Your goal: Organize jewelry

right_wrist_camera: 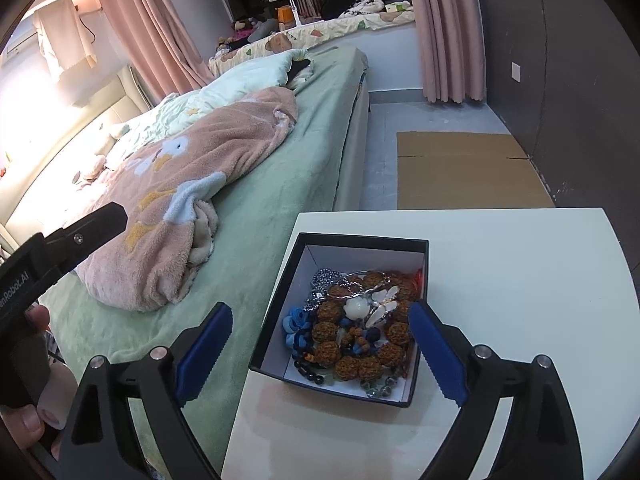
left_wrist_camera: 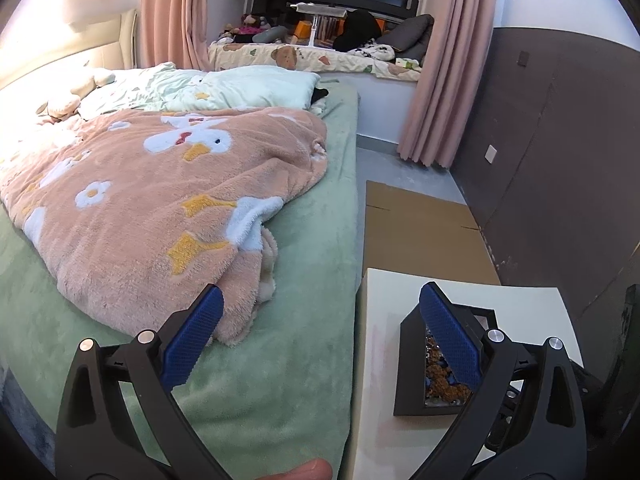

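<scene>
A heap of jewelry (right_wrist_camera: 356, 332), mostly knobbly brown beads with blue beads, a silver chain and a white brooch-like piece tangled in, fills a black open-topped box (right_wrist_camera: 276, 300) with a white lining, which sits near the bedside edge of a white table (right_wrist_camera: 520, 280). The right gripper (right_wrist_camera: 320, 354) hangs just short of the box, squarely facing it, its blue-padded jaws spread wide with nothing between them, so the pile lies straight ahead and slightly below. The left gripper (left_wrist_camera: 320, 344), equally wide apart and empty, points mostly over the green bed (left_wrist_camera: 280, 360), the box lying off to its right behind its right finger. The right hand looks better placed to reach in first. A pink fleece blanket (left_wrist_camera: 160, 208) lies crumpled on the bed; flattened cardboard (right_wrist_camera: 468, 168) rests on the floor beyond.
</scene>
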